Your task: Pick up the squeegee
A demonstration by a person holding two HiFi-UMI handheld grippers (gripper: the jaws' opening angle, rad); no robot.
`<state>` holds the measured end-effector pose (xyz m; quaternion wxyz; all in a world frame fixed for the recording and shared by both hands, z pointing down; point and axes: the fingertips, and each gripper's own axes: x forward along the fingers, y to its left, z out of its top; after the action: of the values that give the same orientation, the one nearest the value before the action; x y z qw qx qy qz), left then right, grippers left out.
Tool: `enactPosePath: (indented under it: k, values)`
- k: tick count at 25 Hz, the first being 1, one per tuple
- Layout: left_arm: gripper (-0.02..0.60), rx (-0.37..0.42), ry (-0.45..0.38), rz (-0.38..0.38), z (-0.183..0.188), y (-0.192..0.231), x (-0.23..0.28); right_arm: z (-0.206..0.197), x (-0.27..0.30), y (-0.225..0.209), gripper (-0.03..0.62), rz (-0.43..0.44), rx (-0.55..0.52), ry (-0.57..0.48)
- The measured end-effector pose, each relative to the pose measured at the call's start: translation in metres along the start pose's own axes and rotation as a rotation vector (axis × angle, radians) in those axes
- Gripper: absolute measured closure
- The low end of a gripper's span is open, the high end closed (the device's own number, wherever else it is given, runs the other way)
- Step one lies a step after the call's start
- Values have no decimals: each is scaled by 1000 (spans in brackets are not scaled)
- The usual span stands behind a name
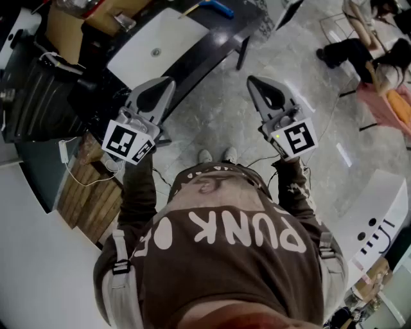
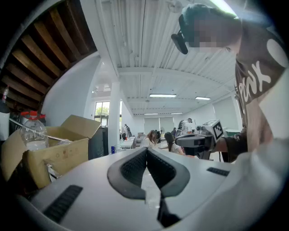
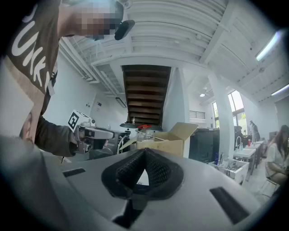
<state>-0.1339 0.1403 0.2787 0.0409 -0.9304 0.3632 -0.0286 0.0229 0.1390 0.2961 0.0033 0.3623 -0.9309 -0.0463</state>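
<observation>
My left gripper (image 1: pixel 168 82) and right gripper (image 1: pixel 252 80) are held level in front of the person's chest, side by side over the marble floor. Both are shut with nothing between the jaws. In the left gripper view the pads meet at the tip of the left gripper (image 2: pixel 146 150), and the right gripper (image 2: pixel 198 140) shows off to the side. The right gripper view likewise shows the right gripper (image 3: pixel 144 151) closed and the left gripper (image 3: pixel 90 133) beside it. A blue-handled tool (image 1: pixel 215 8), possibly the squeegee, lies on the dark table (image 1: pixel 212 54) far ahead of both grippers.
A white basin (image 1: pixel 157 45) lies on the dark table. An open cardboard box (image 2: pixel 49 153) holding water bottles (image 2: pixel 32 131) stands to the left. A wooden pallet (image 1: pixel 90 193) lies at the left, a white table (image 1: pixel 379 218) at the right. People sit at the far right (image 1: pixel 379 58).
</observation>
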Motion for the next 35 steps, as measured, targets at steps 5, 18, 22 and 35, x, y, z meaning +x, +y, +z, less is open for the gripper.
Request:
enactPosePath:
  k: [5, 18, 22, 35]
  values:
    - [578, 0, 0, 0, -1, 0, 1, -2, 0, -2, 588, -3, -1, -1]
    - [578, 0, 5, 5, -1, -1, 2, -6, 2, 1, 329, 42, 38, -14]
    - [578, 1, 6, 4, -2, -2, 3, -13, 6, 6, 72, 77, 21, 16]
    - [578, 1, 10, 3, -1, -5, 10, -16, 1, 0, -1, 47, 10, 14]
